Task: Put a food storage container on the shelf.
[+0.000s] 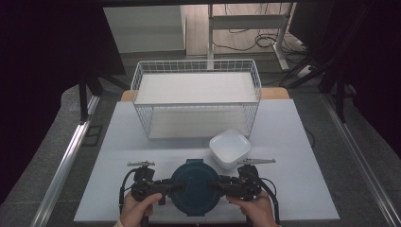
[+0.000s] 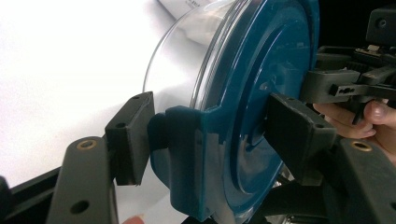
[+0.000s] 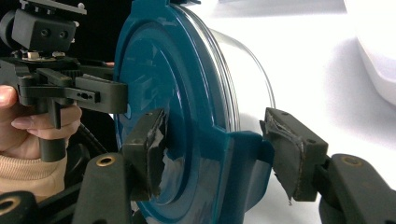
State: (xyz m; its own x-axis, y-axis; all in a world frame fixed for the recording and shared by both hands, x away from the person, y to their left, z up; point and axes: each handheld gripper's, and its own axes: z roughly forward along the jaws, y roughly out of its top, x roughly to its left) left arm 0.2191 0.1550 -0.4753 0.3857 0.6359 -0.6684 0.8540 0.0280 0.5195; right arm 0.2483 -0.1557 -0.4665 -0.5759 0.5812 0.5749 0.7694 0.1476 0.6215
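Left gripper (image 2: 205, 135): jaws partly open around a latch tab of the blue lid (image 2: 261, 93), pads touching or just short of it; firm grip could not be told. Right gripper (image 3: 217, 149): likewise around the opposite tab. The round clear container (image 1: 195, 187) sat at lower centre of the high view, a white square bowl (image 1: 230, 147) to its upper right, a wire basket (image 1: 196, 97) above on the white table (image 1: 293, 189).

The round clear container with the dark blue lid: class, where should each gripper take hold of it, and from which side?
Grip the round clear container's dark blue lid at its two side latch tabs, left gripper from the left, right gripper from the right. The tabs jut past the round rim, giving flat faces for the jaws to straddle.
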